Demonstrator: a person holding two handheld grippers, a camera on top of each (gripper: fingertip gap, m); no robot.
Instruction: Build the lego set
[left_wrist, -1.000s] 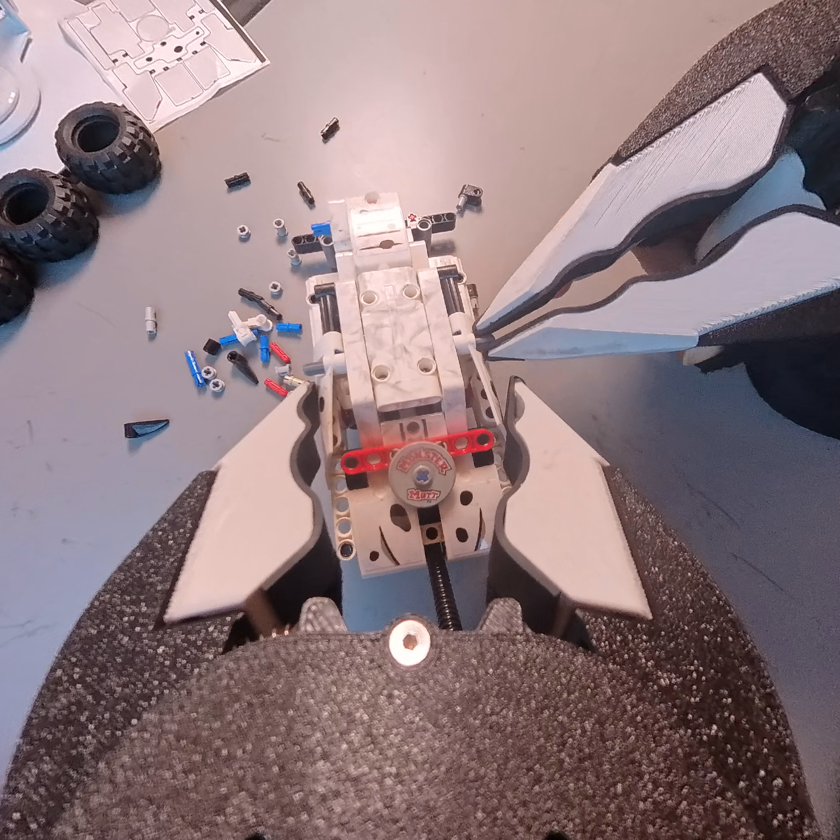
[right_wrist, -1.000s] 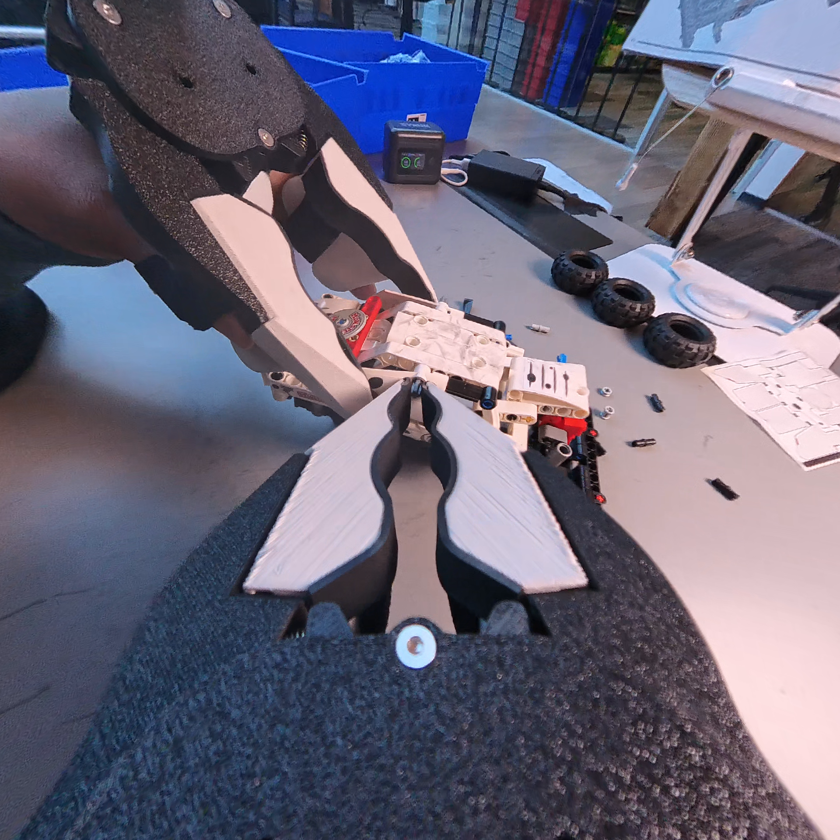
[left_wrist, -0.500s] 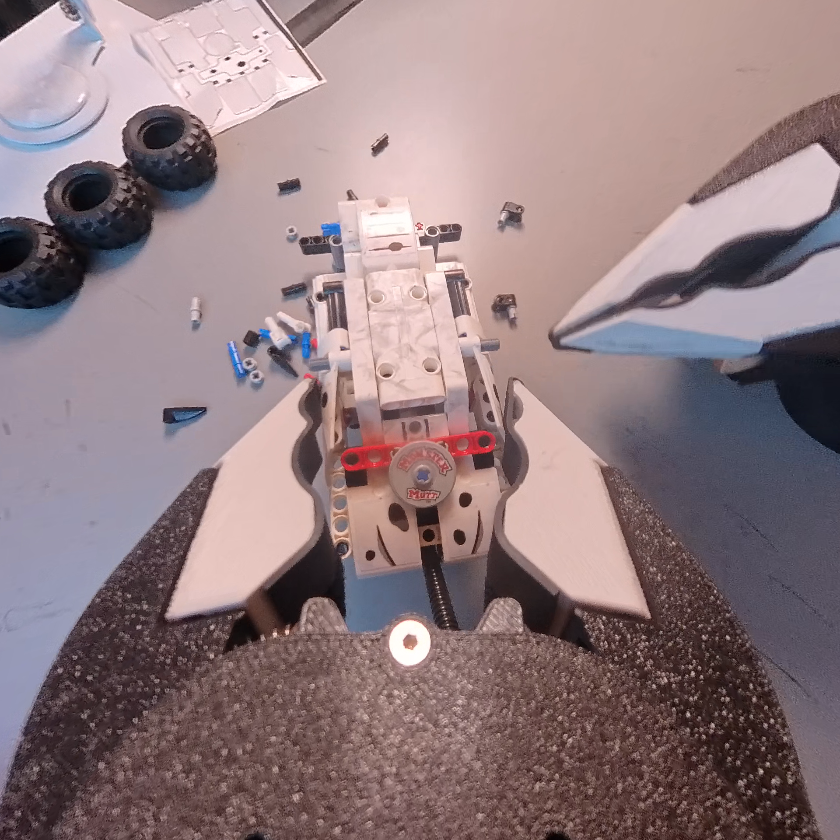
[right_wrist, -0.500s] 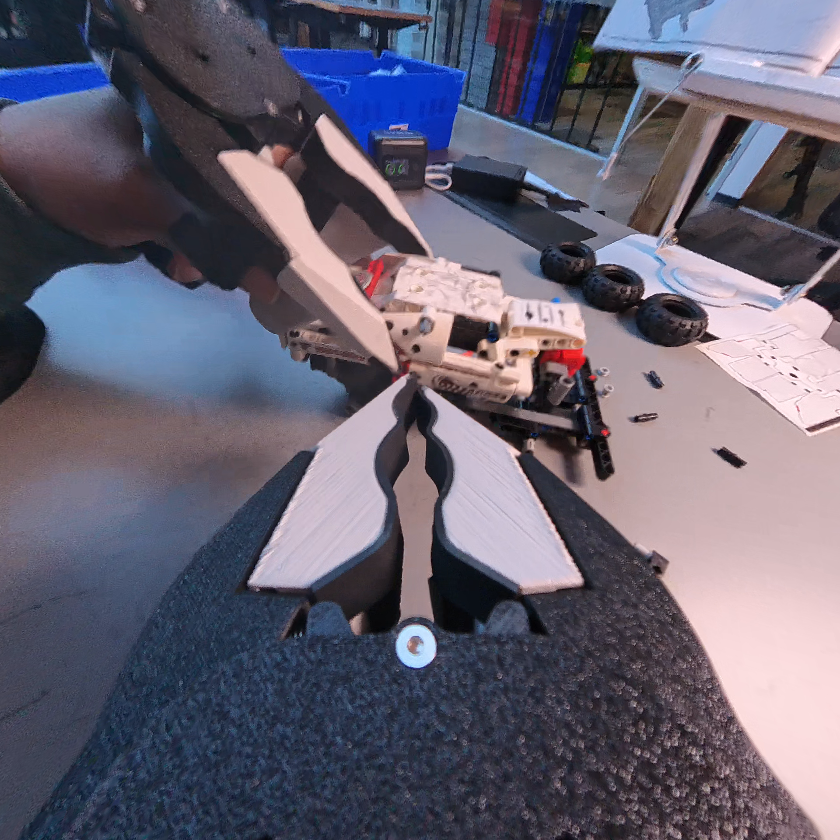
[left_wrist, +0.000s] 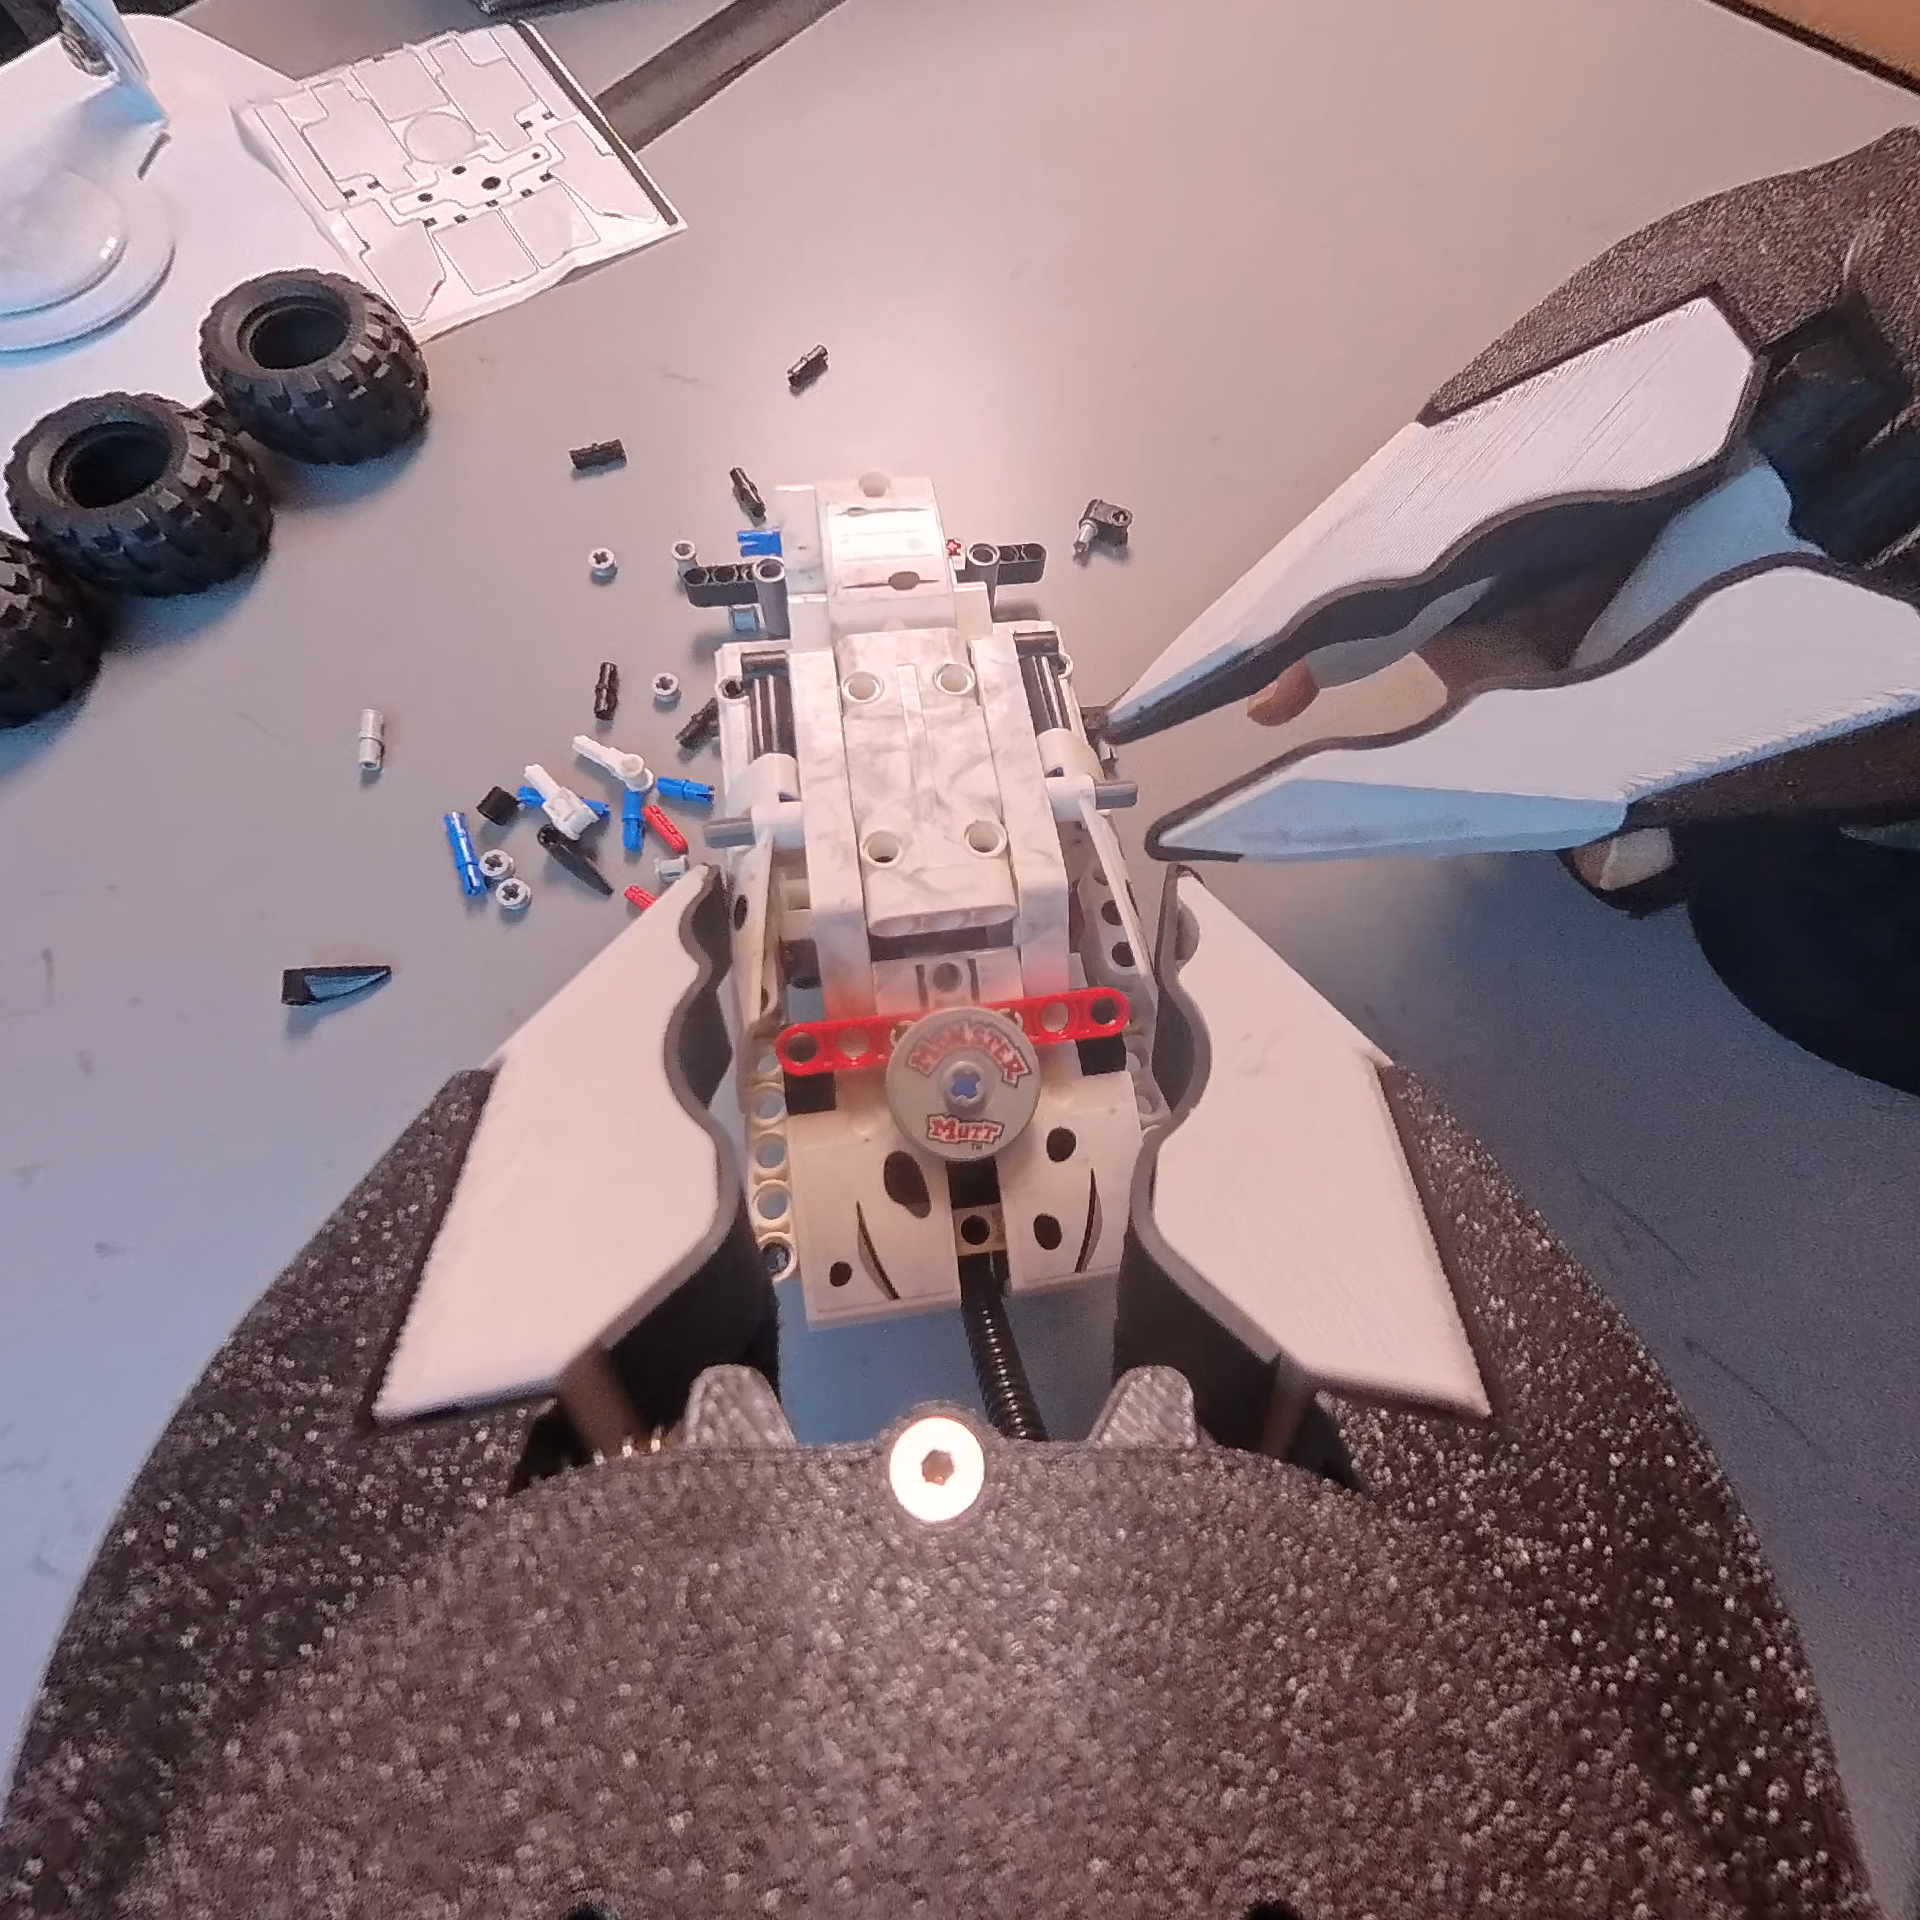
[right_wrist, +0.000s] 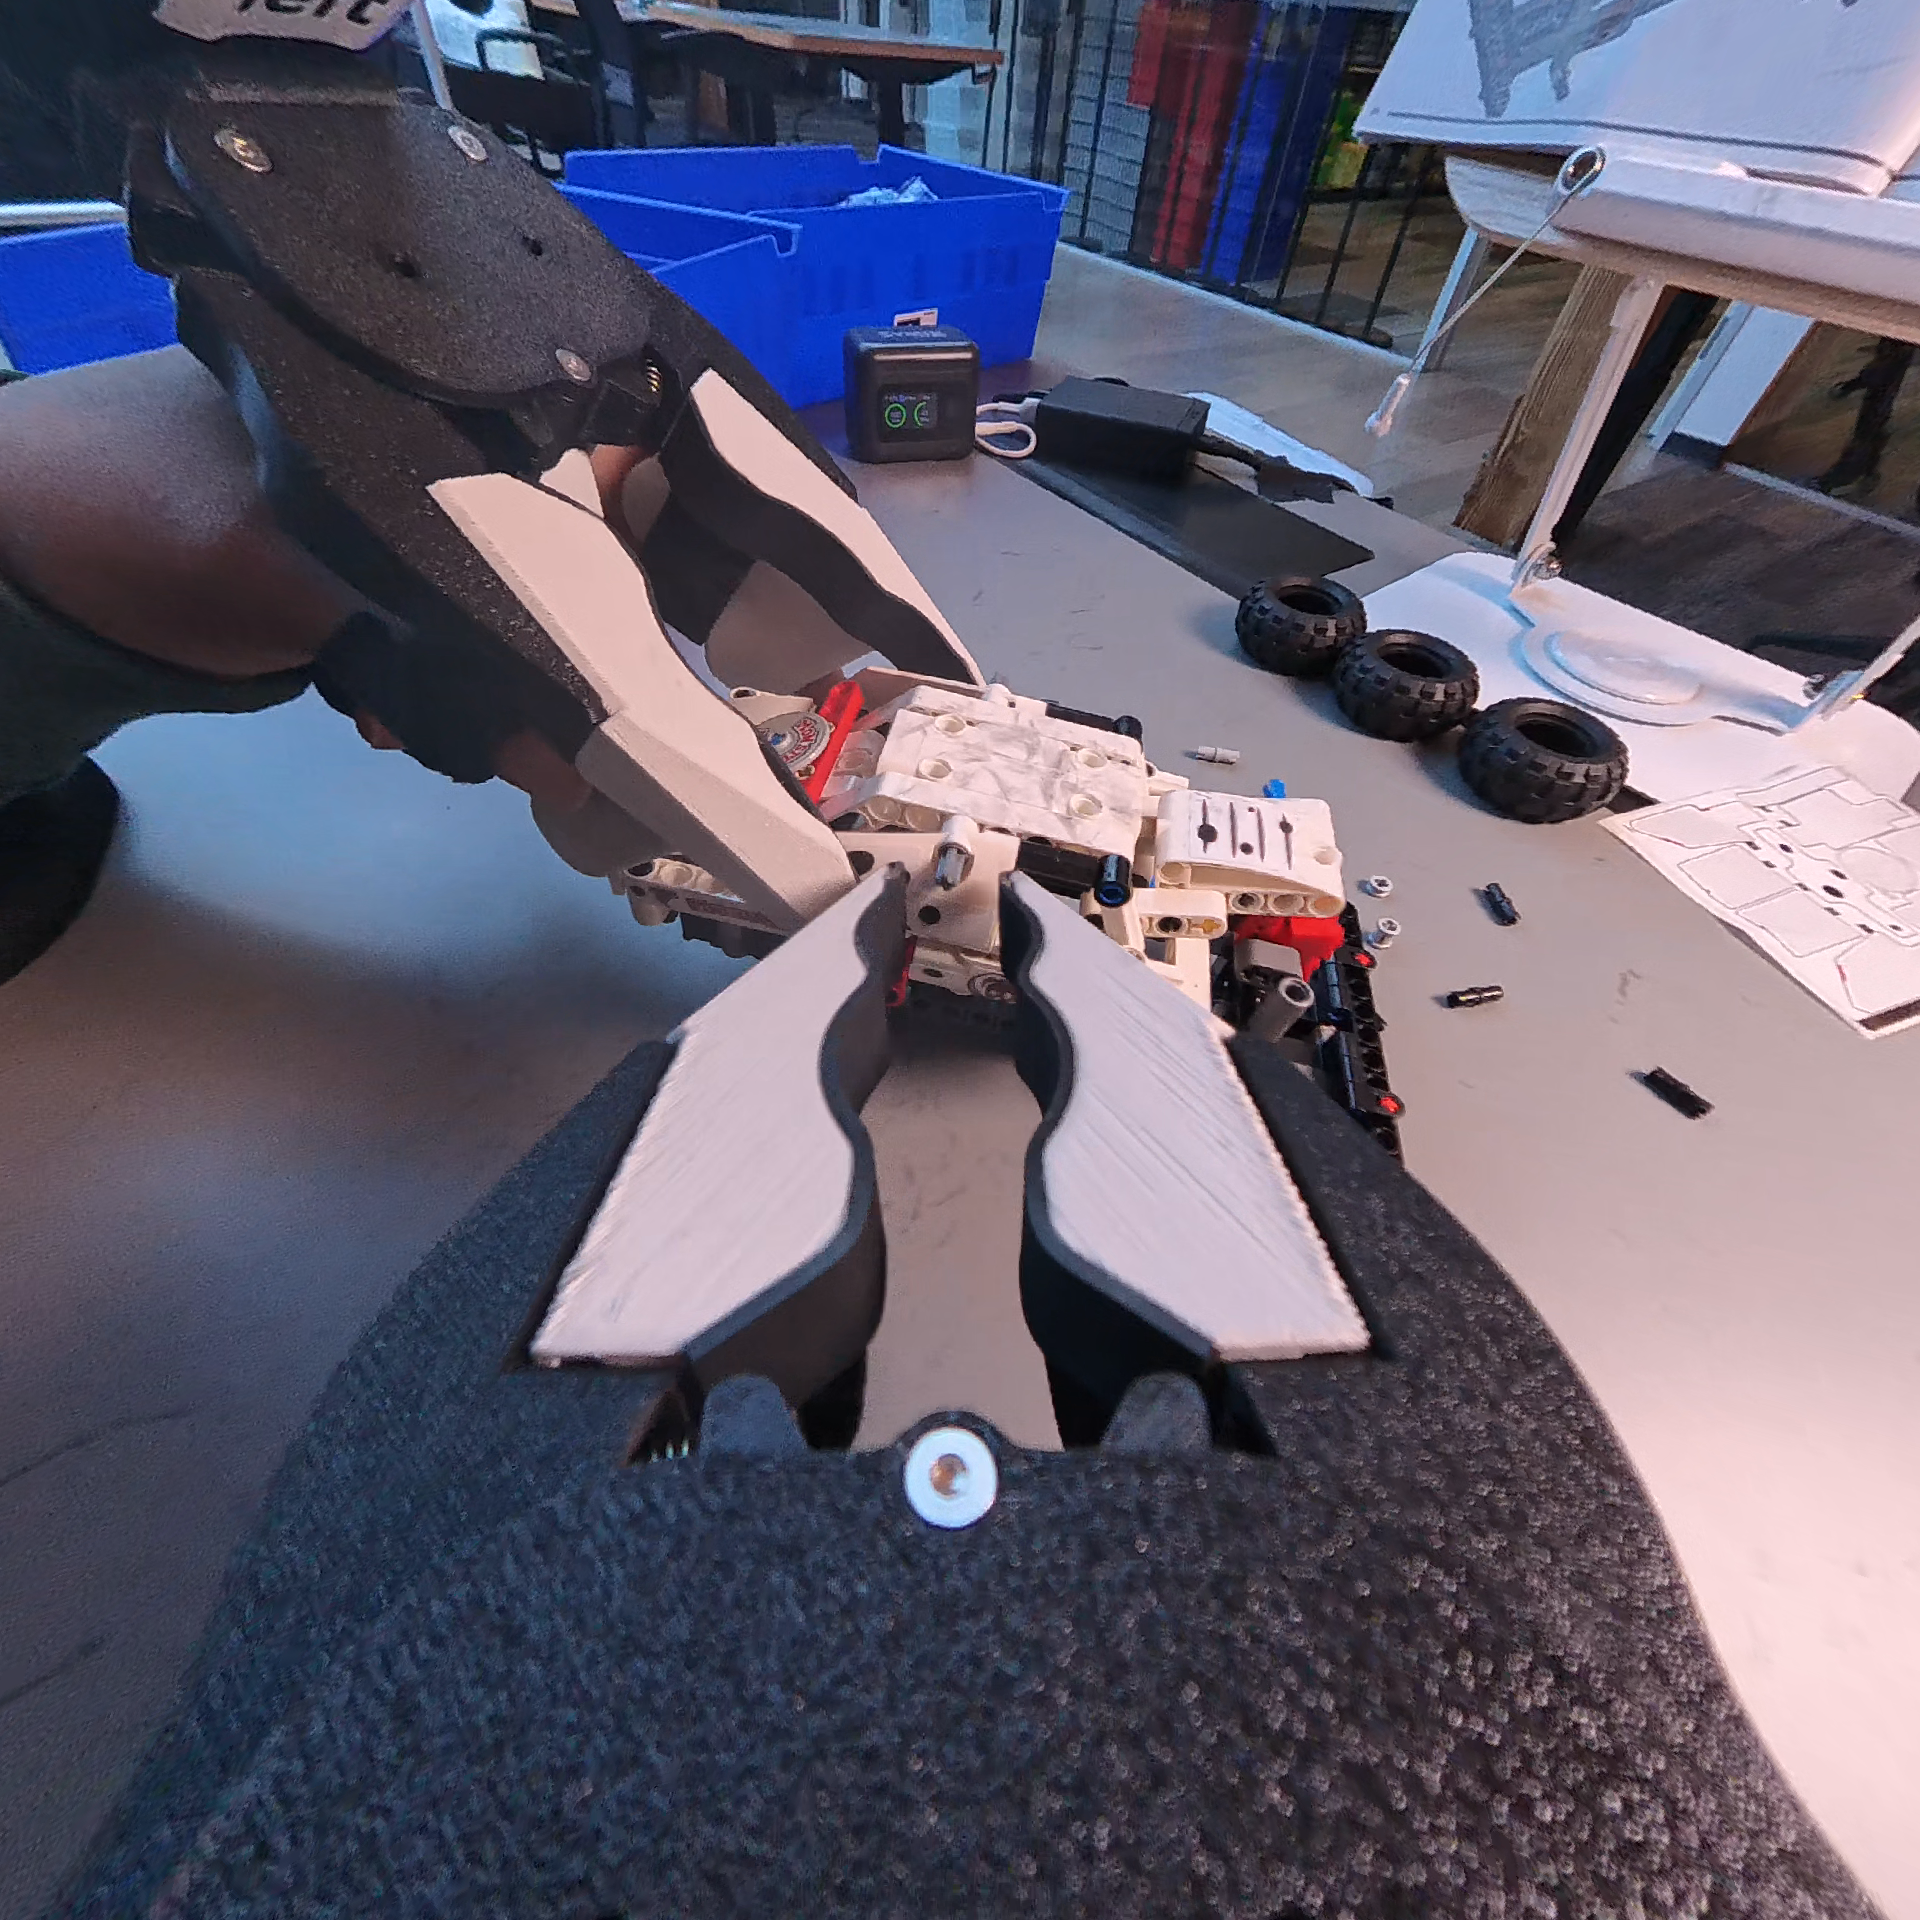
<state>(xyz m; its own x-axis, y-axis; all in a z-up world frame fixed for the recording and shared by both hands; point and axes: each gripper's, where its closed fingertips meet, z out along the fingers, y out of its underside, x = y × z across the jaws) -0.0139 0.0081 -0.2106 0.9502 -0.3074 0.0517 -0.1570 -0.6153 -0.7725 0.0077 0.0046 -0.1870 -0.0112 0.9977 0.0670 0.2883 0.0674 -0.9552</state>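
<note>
The white marbled lego truck body (left_wrist: 925, 790) has a red beam and a round grey badge at its near end. My left gripper (left_wrist: 940, 904) is shut on its rear sides and holds it, front end towards the table. It also shows in the right wrist view (right_wrist: 1039, 779), with the left gripper (right_wrist: 899, 784) coming in from the upper left. My right gripper (right_wrist: 953, 883) is open a little at the body's right side. Its tips (left_wrist: 1132, 779) stand on either side of a short grey pin (left_wrist: 1117, 798) that sticks out of the body.
Three black tyres (left_wrist: 312, 364) lie at the left, with a sticker sheet (left_wrist: 457, 187) and a clear stand (left_wrist: 62, 208) behind them. Several small loose pins and bushes (left_wrist: 582, 800) lie left of the body. Blue bins (right_wrist: 831, 239) and a black box (right_wrist: 909, 395) stand at the table's far side. The grippers are tip to tip, or close to it.
My right gripper pulled away from the body's side while shut, then came back and opened around the grey pin. My left gripper has kept hold of the body.
</note>
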